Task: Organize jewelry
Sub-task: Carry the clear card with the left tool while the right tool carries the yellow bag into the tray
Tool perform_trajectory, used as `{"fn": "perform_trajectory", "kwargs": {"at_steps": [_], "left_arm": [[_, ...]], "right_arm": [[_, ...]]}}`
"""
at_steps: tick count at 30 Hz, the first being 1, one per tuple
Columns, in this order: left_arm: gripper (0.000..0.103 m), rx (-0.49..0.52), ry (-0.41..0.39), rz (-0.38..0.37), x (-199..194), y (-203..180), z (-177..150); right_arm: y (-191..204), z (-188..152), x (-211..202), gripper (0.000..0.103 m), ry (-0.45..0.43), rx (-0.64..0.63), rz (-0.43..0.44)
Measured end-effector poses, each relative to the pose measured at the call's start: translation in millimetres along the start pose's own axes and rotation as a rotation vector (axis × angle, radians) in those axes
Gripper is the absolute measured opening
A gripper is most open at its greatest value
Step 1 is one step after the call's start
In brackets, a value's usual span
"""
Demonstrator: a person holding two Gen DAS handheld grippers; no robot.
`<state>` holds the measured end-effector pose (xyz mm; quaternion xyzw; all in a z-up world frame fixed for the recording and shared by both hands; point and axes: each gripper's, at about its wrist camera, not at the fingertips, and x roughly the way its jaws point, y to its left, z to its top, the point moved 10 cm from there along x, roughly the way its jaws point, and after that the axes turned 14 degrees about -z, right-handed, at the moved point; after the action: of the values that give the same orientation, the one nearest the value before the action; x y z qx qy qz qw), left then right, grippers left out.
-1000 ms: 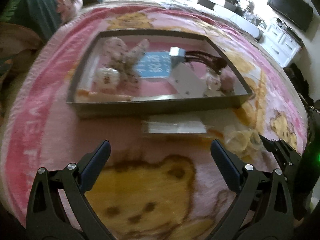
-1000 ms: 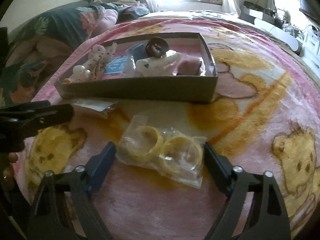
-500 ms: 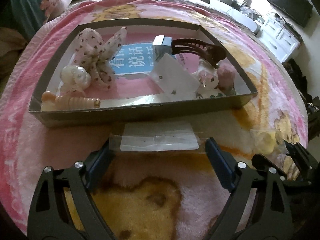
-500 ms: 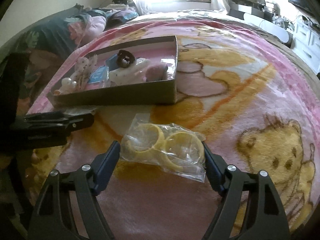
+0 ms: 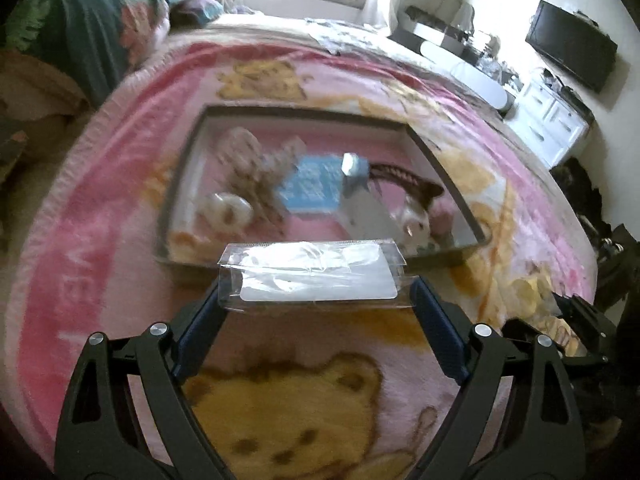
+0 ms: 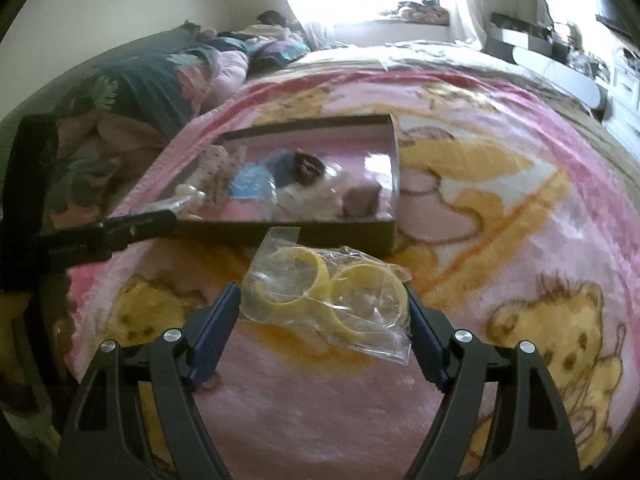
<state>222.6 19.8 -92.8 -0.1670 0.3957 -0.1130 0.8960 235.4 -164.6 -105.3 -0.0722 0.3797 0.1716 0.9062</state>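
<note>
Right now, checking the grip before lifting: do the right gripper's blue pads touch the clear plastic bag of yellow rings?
Touching. The right wrist view shows the clear bag spanning the right gripper, both edges against the pads.

My left gripper [image 5: 316, 300] is matt black plastic with shiny metal screws; it holds a clear glossy plastic sleeve [image 5: 314, 276] with a white paper card inside. My right gripper [image 6: 324, 308] holds a crinkled transparent bag [image 6: 328, 300] of smooth yellow bangles. The blanket [image 6: 500, 208] is soft fleecy cloth; the cardboard box [image 5: 436, 160] looks matt.

Both wrist views look steeply down, close, sharing the blurred, apparently shallow tray [image 5: 182, 184] [image 6: 394, 168].
</note>
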Motion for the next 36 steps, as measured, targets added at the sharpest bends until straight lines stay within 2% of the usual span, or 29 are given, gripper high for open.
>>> {"fn": "perform_trajectory", "kwargs": {"at_steps": [8, 19, 27, 36], "left_arm": [[0.083, 0.001, -0.073, 0.044, -30, 23, 39], [0.083, 0.008, -0.099, 0.058, -35, 37, 66], [0.083, 0.003, -0.086, 0.050, -18, 41, 76], [0.083, -0.010, -0.042, 0.038, 13, 48, 78]], "right_arm": [[24, 35, -13, 0.078, -0.062, -0.061, 0.020], [51, 83, -12, 0.078, -0.122, -0.113, 0.028], [58, 91, 14, 0.078, -0.104, -0.144, 0.002], [72, 85, 46, 0.078, -0.059, -0.195, -0.007]]}}
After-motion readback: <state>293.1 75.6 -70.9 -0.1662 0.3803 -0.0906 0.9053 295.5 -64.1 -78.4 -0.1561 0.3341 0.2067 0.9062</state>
